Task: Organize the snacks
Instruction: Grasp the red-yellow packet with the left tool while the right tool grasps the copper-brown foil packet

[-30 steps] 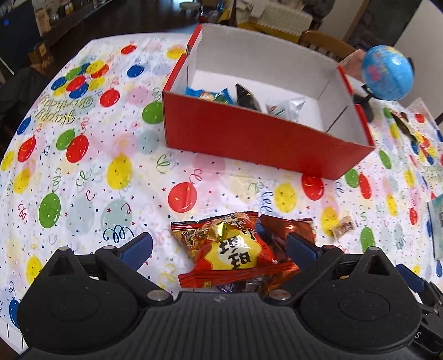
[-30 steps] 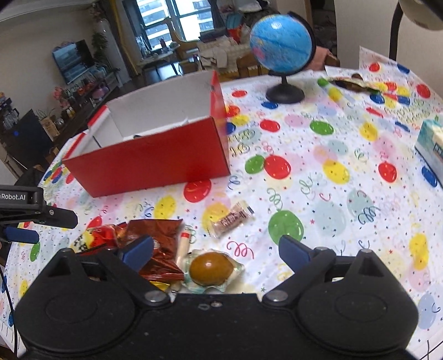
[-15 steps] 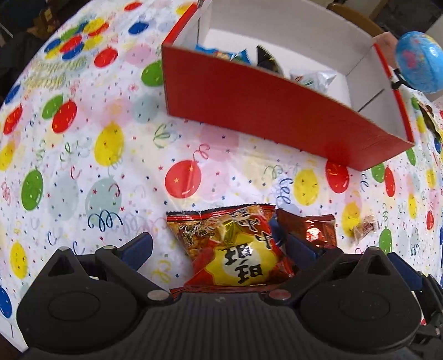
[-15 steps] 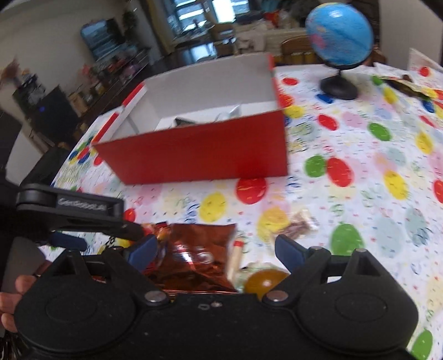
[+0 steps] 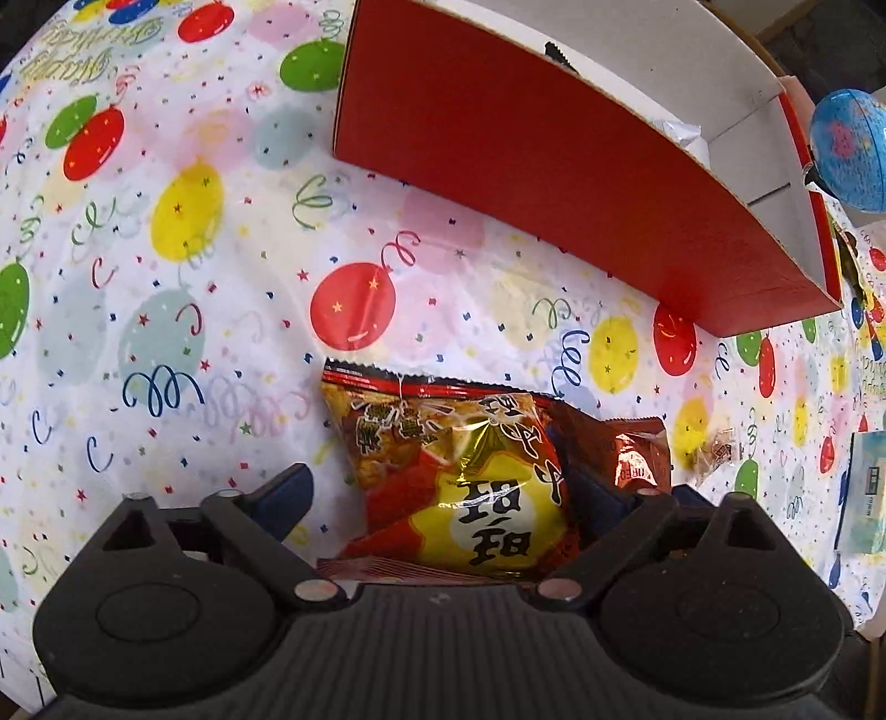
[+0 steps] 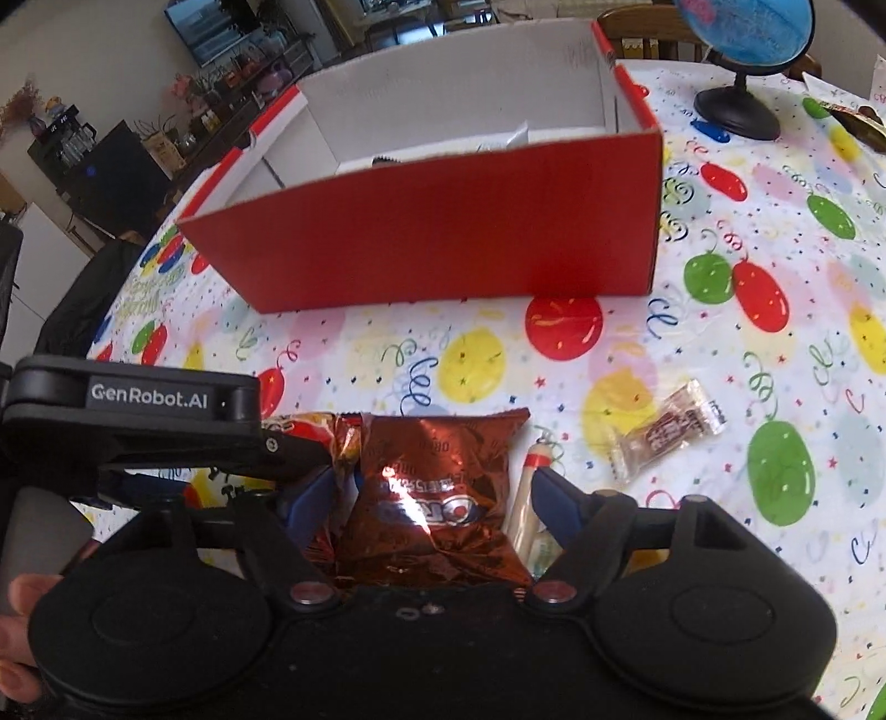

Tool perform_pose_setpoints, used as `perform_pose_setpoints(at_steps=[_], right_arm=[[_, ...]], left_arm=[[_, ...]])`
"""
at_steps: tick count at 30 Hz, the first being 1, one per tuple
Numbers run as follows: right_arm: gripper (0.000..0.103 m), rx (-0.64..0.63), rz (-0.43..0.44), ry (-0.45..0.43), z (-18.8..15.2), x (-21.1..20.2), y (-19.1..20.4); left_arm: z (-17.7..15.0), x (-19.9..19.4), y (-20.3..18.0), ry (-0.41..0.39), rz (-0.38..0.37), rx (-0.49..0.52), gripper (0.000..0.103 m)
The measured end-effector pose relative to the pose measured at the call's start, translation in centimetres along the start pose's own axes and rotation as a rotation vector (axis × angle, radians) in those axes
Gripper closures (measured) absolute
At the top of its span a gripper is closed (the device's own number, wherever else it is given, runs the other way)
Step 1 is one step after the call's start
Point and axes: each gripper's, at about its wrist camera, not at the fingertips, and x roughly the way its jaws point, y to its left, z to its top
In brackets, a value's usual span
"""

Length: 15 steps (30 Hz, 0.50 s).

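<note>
A red and yellow snack bag lies on the balloon tablecloth between the open fingers of my left gripper. A brown foil Oreo bag lies beside it, between the open fingers of my right gripper; it also shows in the left wrist view. A thin stick snack lies against the right gripper's right finger. The red box with white inside stands beyond and holds several snack packs, mostly hidden behind its front wall. The left gripper's body shows in the right wrist view.
A small clear-wrapped candy lies to the right on the cloth. A blue globe on a black stand stands at the back right. A light blue box sits at the table's right edge. Chairs stand behind the table.
Both grippers have come down and forward: the left now straddles the red and yellow bag, the right has shifted left from the egg-like snack to straddle the Oreo bag.
</note>
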Motion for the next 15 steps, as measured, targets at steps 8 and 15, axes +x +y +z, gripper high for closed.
perform_pose_setpoints(at_steps=[8,15], right_arm=[[0.052,-0.025,-0.004,0.000,-0.2,0.0,0.6],[0.059,-0.020,-0.012,-0.053,-0.3,-1.5,0.3]], left_arm=[[-0.4,-0.5,0.0,-0.025,-0.040,-0.013,0.027],[-1.2,-2.0,0.6,-0.075,-0.048,-0.021,0.033]])
